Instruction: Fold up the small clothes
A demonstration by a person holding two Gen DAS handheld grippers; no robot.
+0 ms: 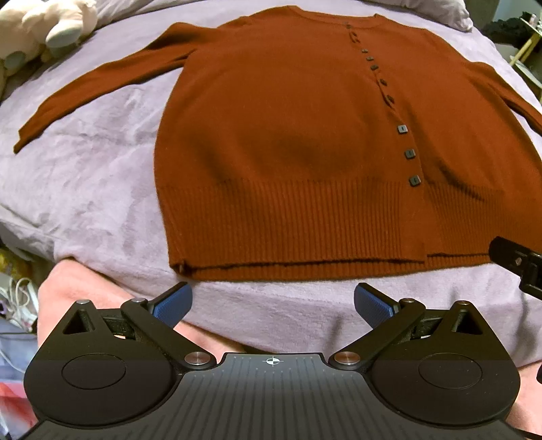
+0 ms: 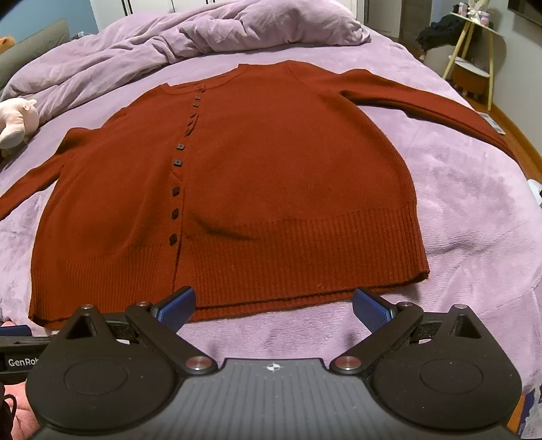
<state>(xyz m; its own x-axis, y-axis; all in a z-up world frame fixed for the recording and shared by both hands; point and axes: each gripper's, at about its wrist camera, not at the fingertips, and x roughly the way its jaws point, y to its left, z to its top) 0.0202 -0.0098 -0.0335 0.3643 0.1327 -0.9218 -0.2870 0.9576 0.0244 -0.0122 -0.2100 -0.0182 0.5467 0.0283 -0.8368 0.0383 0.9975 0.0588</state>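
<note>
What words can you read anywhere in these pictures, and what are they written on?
"GenRob" in white letters, cut off at the edge, on the black body of the left gripper seen in the right wrist view.
A small tag lies by the cardigan sleeve end: too small and blurred to read.
The round mark on each gripper's base plate is only a symbol, not letters.
No other writing shows in either view.

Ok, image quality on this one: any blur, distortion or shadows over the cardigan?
Left wrist view: strong fisheye bowing, the cardigan sharp, a soft dark shadow mid-body, the plush toy at the corner soft and washed out. Right wrist view: same bowing, the hem and buttons crisp, a shadowed wrinkle above the ribbing, warm indoor light, no glare.
</note>
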